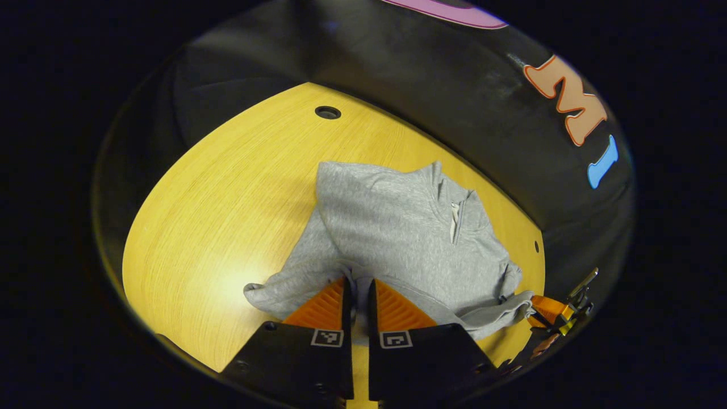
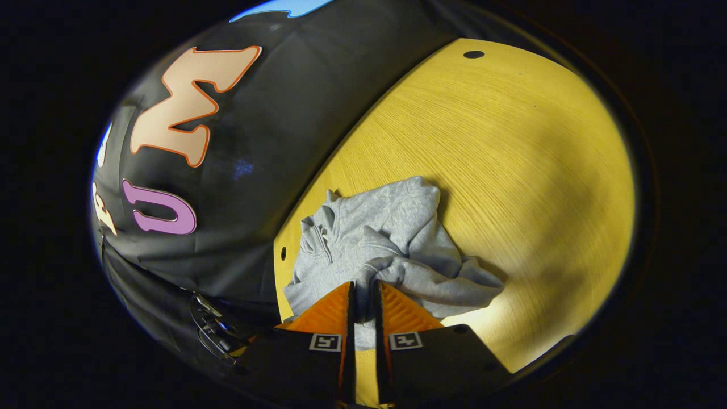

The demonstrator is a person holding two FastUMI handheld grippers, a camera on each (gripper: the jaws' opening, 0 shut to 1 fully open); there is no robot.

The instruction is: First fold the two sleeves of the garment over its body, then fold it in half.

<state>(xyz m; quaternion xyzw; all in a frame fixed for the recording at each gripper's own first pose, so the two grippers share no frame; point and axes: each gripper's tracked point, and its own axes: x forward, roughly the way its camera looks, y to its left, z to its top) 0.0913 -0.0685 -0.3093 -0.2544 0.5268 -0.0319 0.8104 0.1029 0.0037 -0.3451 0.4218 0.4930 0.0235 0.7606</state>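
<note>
Your grey garment (image 1: pixel 397 227) lay bunched on the yellow table (image 1: pixel 227 199), close to the black cloth wall (image 1: pixel 454 85), collar toward it. Your left gripper (image 1: pixel 358 287) had its fingers nearly together, pinching a fold of fabric at the garment's near edge. Your right gripper (image 2: pixel 363 289) was likewise clamped on a bunched fold at the opposite edge.

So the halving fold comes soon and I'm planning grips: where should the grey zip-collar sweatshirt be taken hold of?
Grip the grey zip-collar sweatshirt along its bunched near edge, coming in low over the yellow wooden table from the side opposite the collar; both grippers likely pinch there already.
</note>
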